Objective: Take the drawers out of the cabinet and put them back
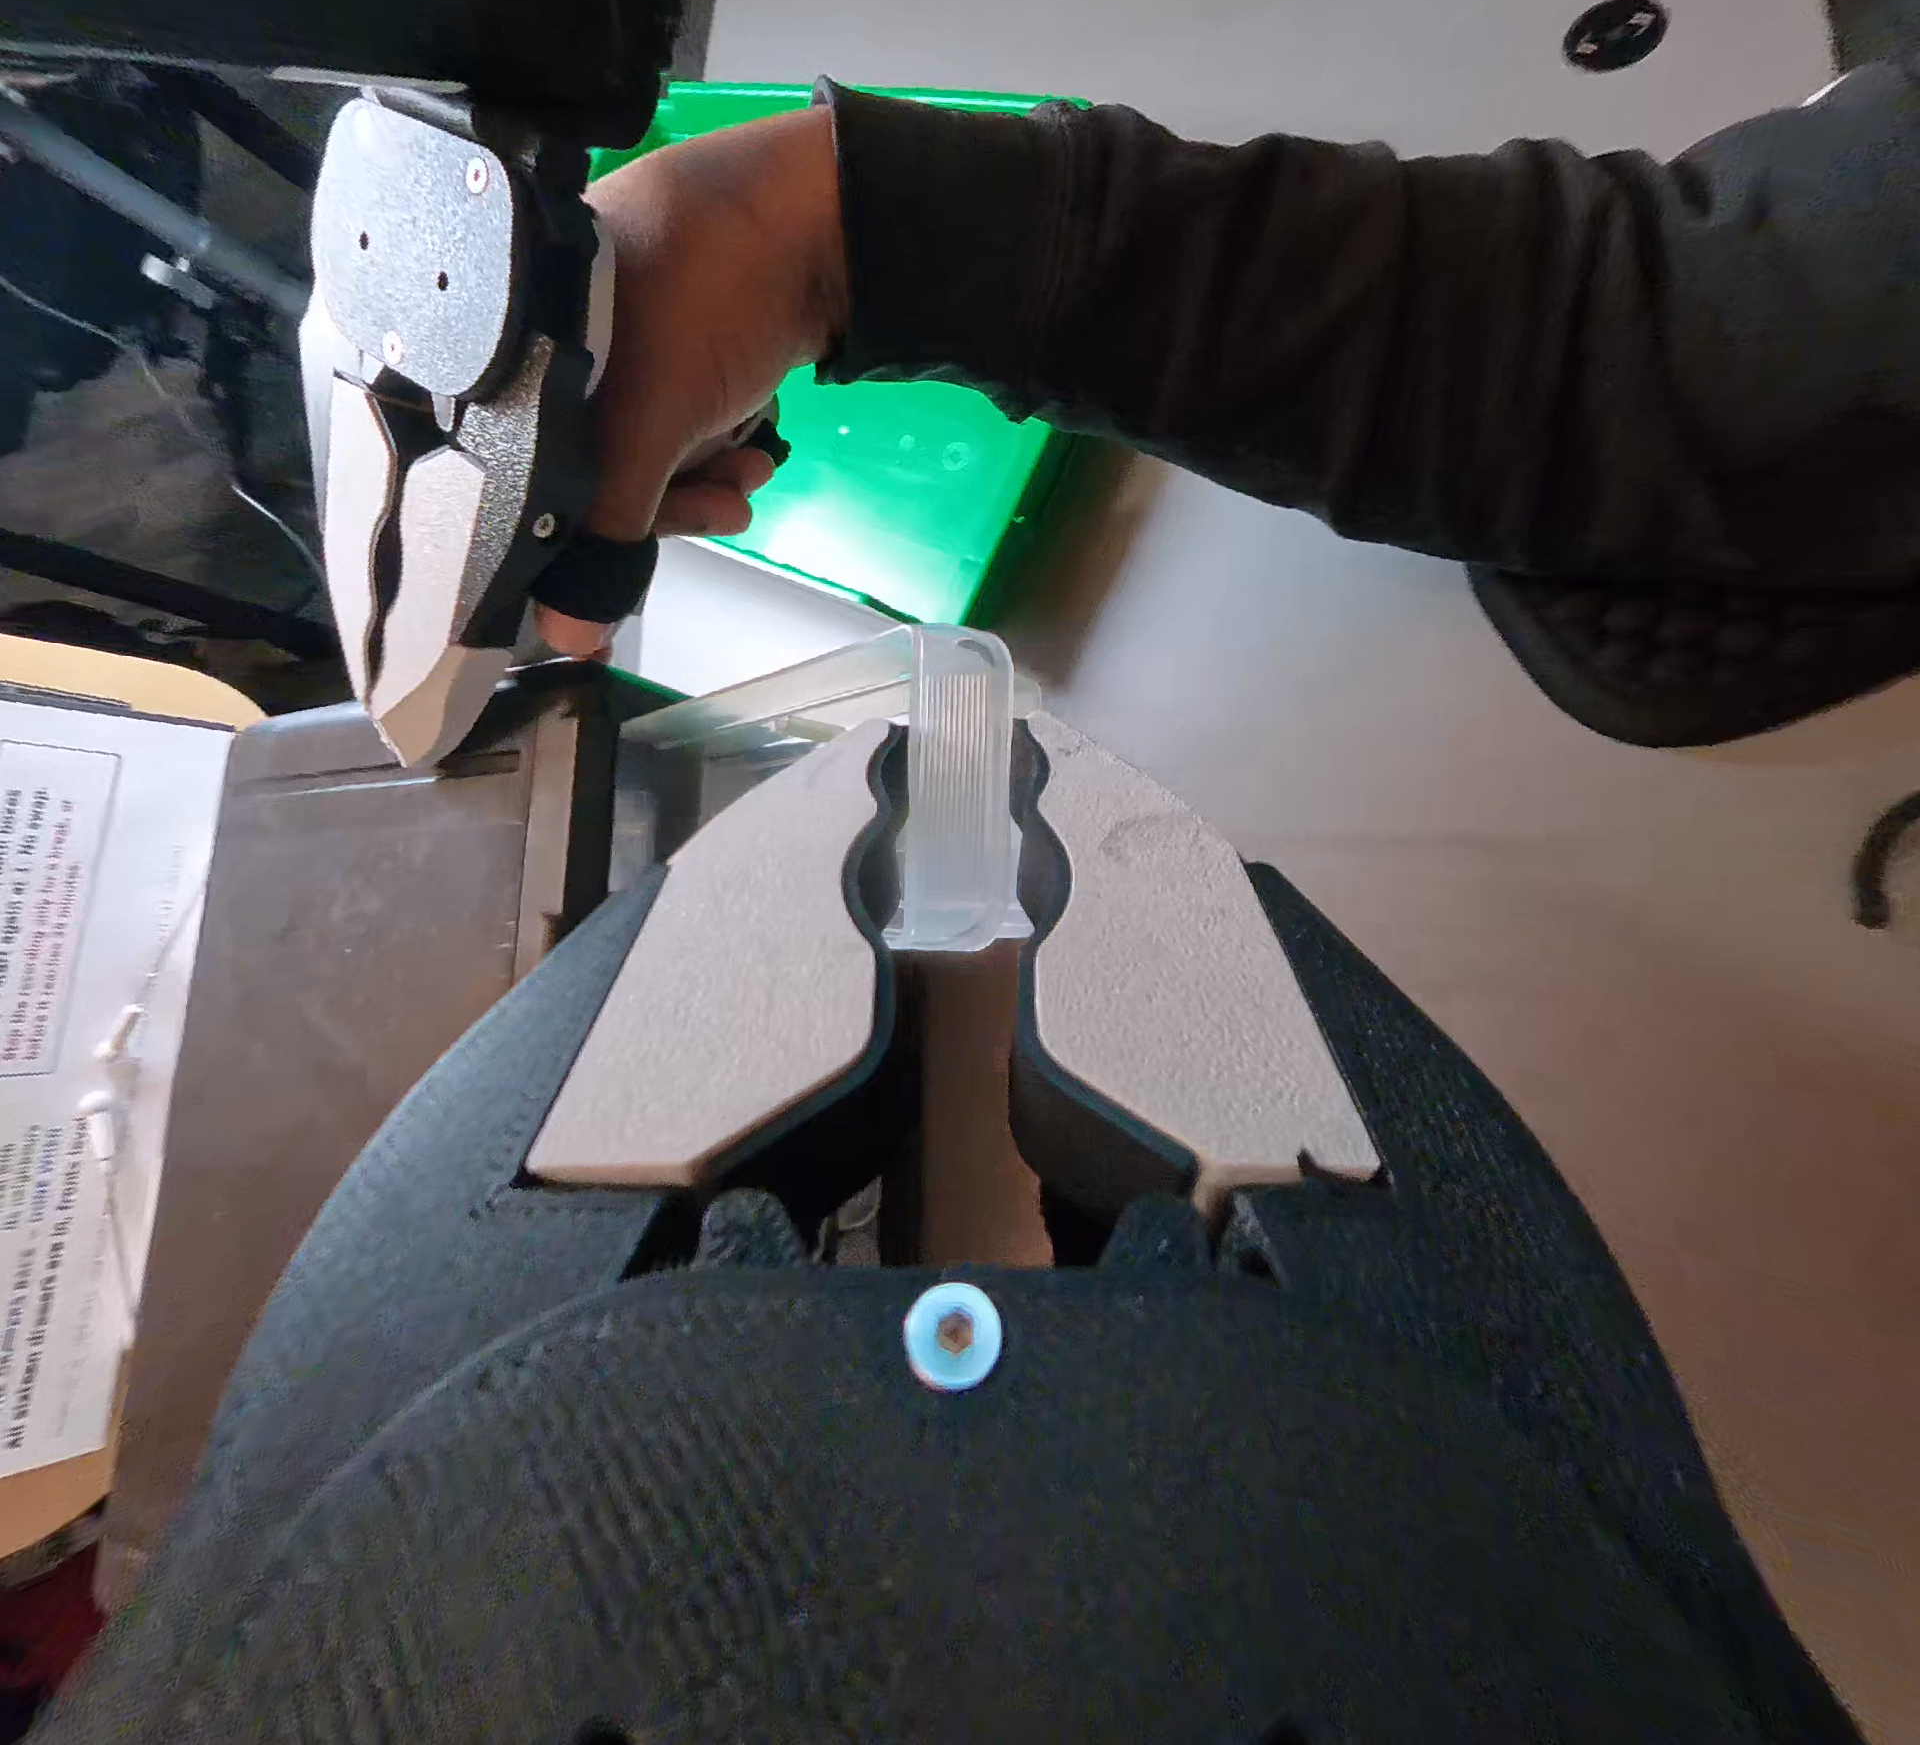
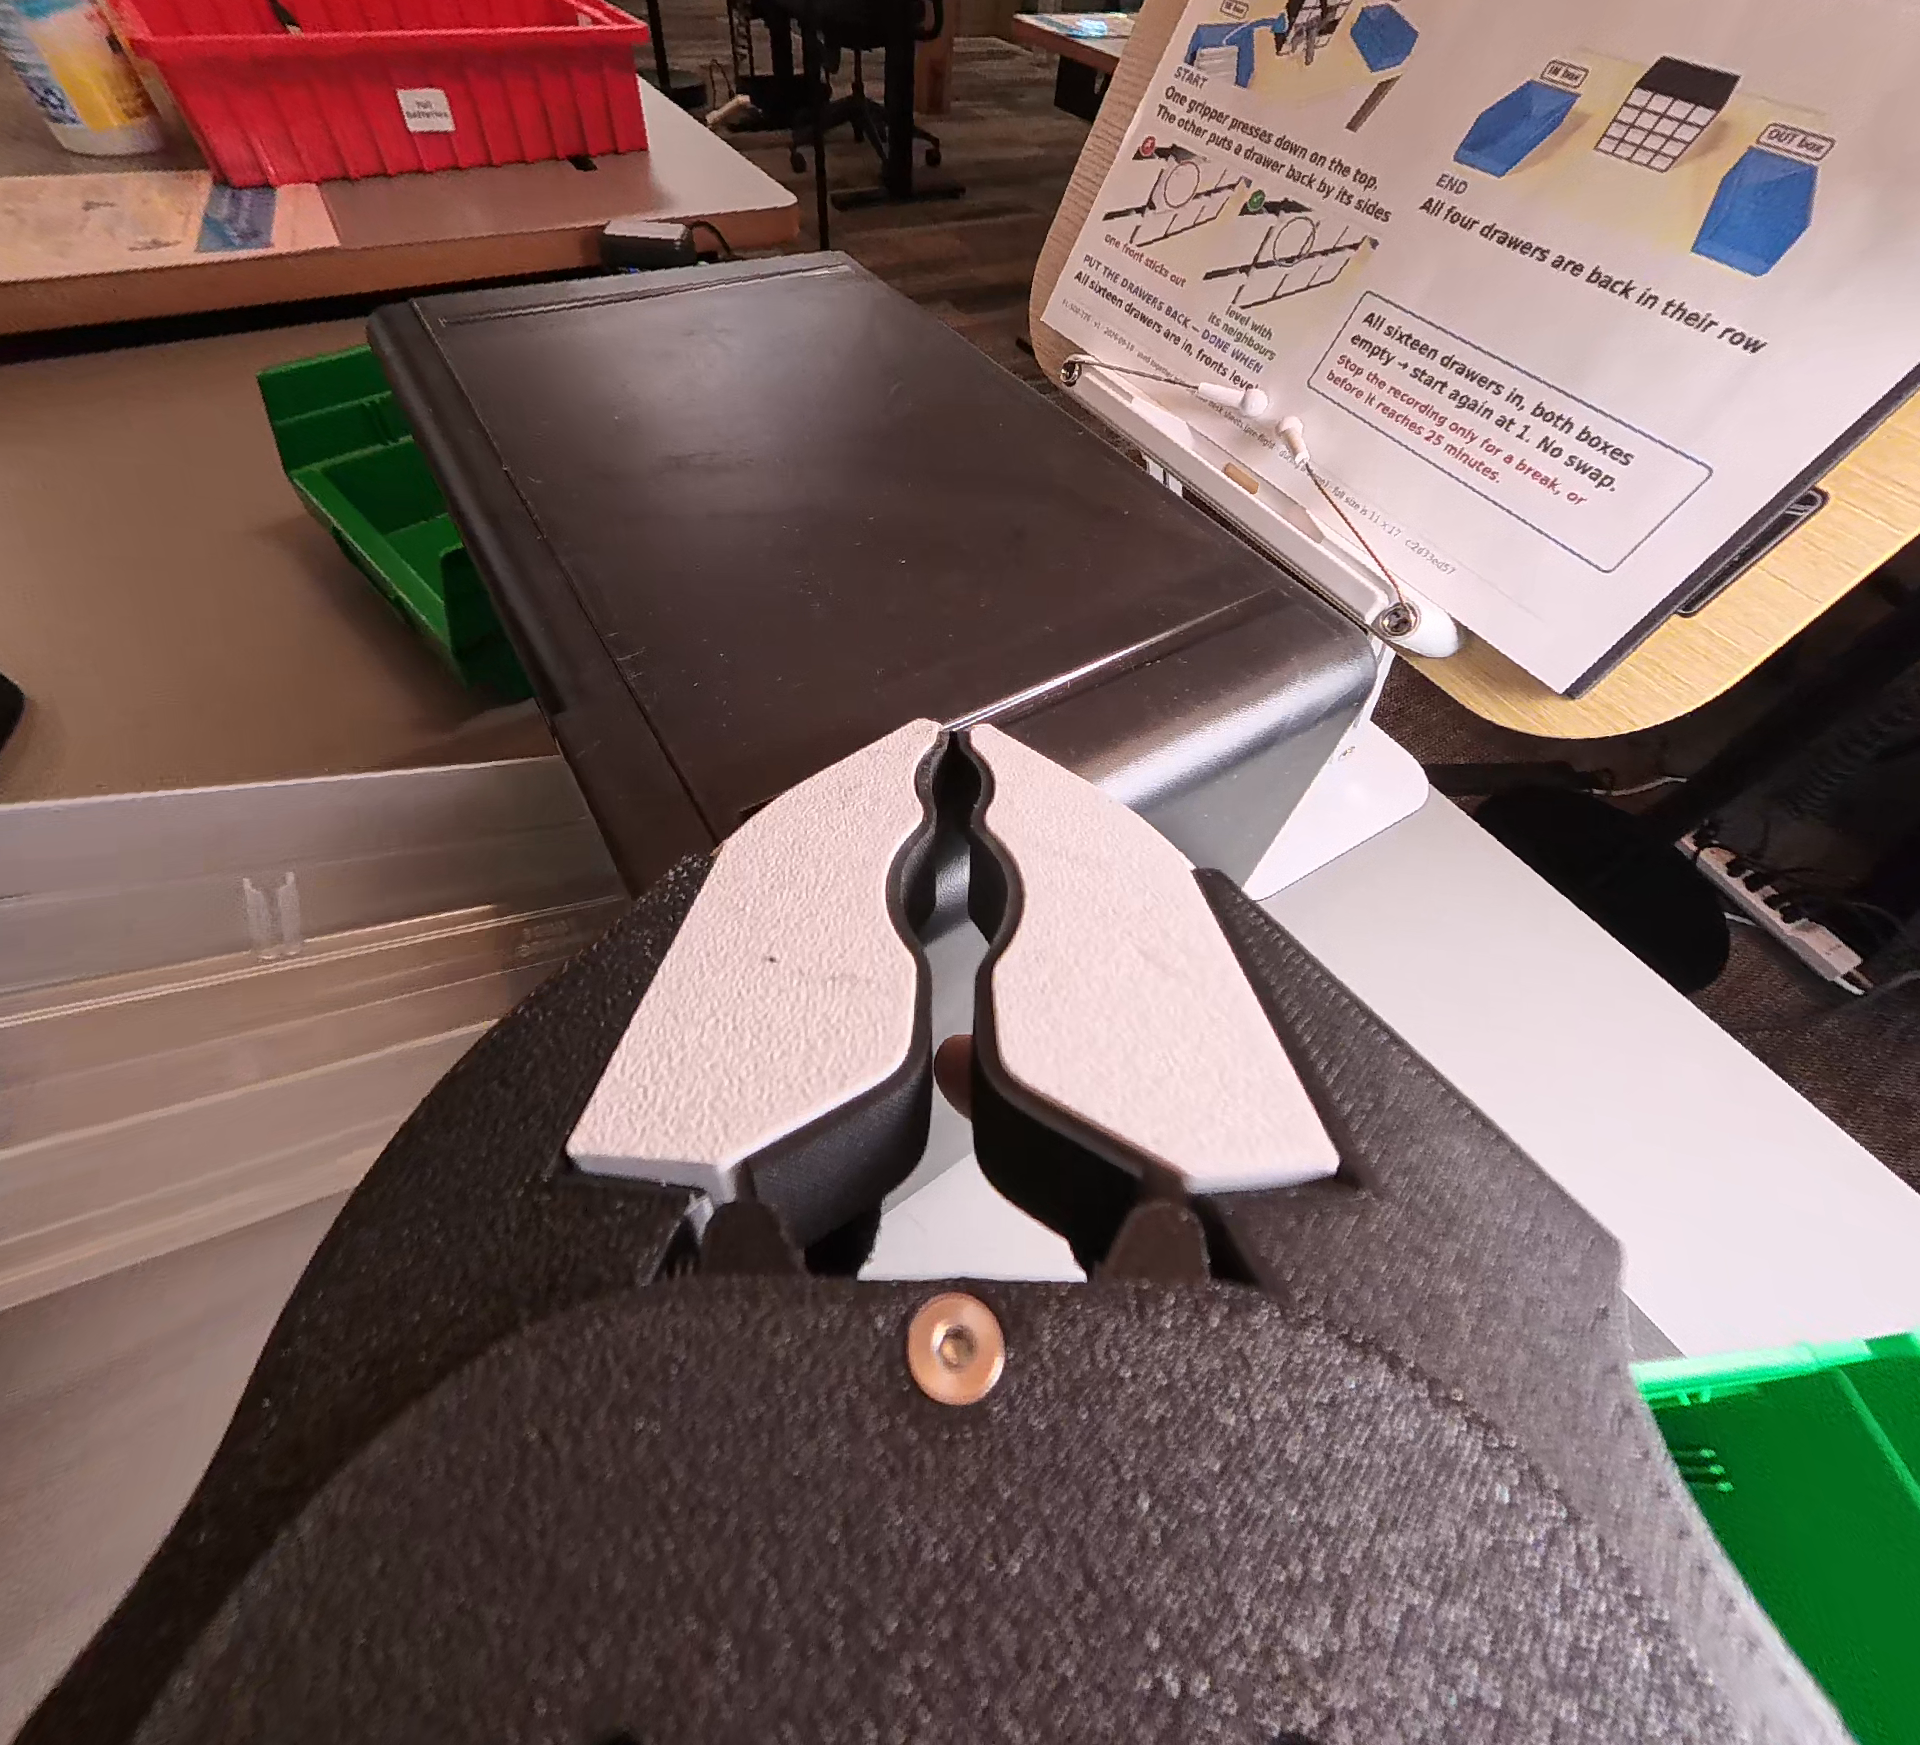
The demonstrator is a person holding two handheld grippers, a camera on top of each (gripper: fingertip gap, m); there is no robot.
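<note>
My left gripper (image 1: 956, 745) is shut on the ribbed clear handle (image 1: 961, 822) of a transparent drawer (image 1: 769, 693). The drawer sticks out from the front of the dark cabinet (image 1: 364, 916). My right gripper (image 2: 956, 739) is shut and empty, with its tips resting on the near edge of the cabinet's flat black top (image 2: 831, 500). The same gripper shows in the left wrist view (image 1: 416, 719), held by a hand, tips down on the cabinet top. The clear drawer also shows in the right wrist view (image 2: 260, 968), at the left beside the cabinet.
A green bin (image 2: 364, 490) lies left of the cabinet, and another green bin (image 2: 1787, 1487) is at the near right; one shows behind the hand (image 1: 914, 490). An instruction board (image 2: 1507, 241) leans at the right. Red and yellow bins (image 2: 395, 74) stand on a far table.
</note>
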